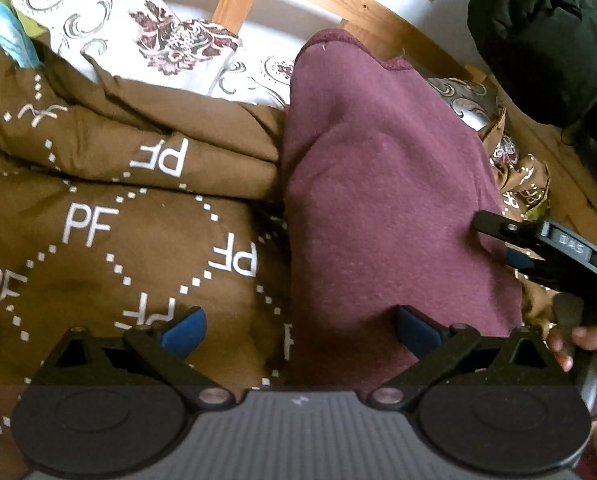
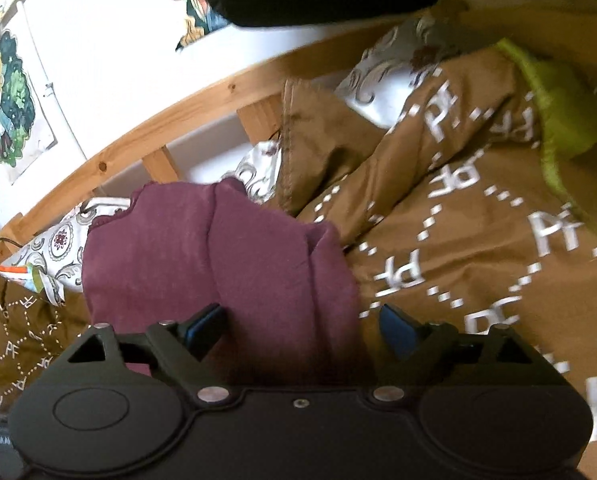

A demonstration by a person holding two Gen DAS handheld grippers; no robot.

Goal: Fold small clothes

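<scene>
The folded garment at centre frame is plain maroon. The duvet filling the left is brown with white dotted diamonds and white "PF" letters, edged lime green at the right of the right wrist view. The pillow at upper left is white with grey scrolls and maroon florals. Both tongs are black with blue pads.

the right gripper has its jaws spread wide over the near end of a maroon garment, which lies folded on a brown quilt. a wooden bed rail runs toward ten o'clock.
</scene>
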